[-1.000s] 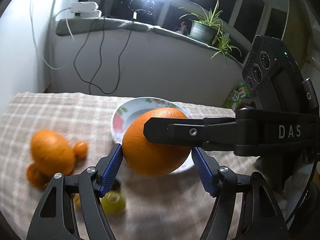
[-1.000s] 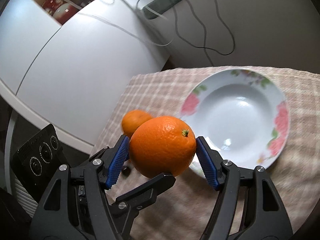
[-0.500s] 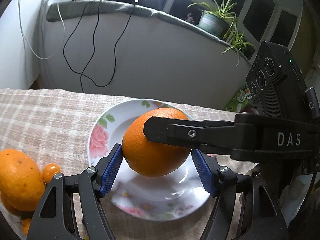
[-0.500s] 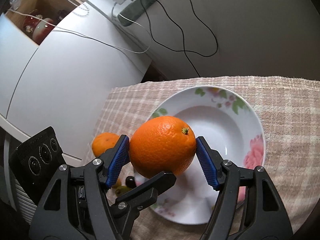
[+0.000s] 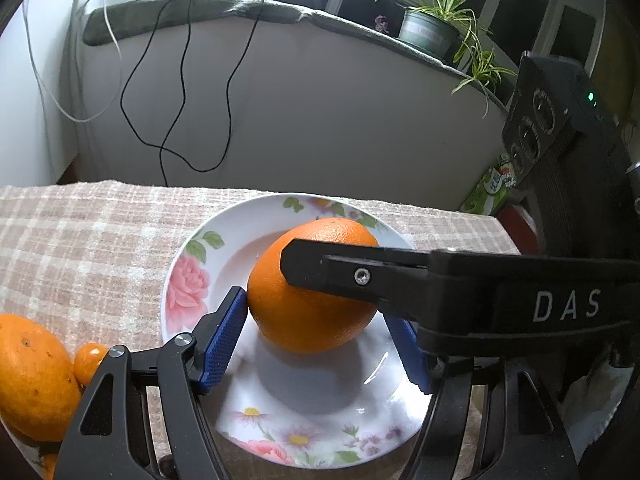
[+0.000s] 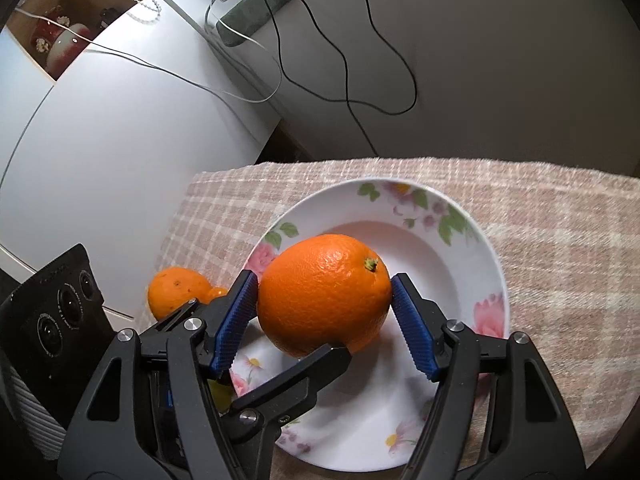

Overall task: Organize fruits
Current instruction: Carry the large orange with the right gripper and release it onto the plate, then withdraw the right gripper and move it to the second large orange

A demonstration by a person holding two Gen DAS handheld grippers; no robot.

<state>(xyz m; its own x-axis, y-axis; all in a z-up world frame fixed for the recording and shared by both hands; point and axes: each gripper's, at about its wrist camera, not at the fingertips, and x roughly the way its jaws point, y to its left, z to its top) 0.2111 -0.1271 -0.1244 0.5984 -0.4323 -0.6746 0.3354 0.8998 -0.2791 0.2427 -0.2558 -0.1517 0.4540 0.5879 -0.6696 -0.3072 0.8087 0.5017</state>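
A large orange hangs just above the white flowered plate, casting a shadow into it. My left gripper is shut on the orange, its blue pads pressing on the fruit's sides. The right gripper's black finger crosses the orange's front. In the right wrist view the same orange sits between the blue pads of my right gripper, also shut on it, above the plate. The left gripper's finger reaches under the fruit.
Left of the plate on the checked tablecloth lie another orange, a small kumquat and a yellow-green fruit. A white cabinet stands left; cables hang down the wall behind; a potted plant is on the sill.
Both grippers carried the orange together from beside the plate to over its middle and lowered it slightly. The loose fruits slid toward the left edge of view. The grips stayed the same.
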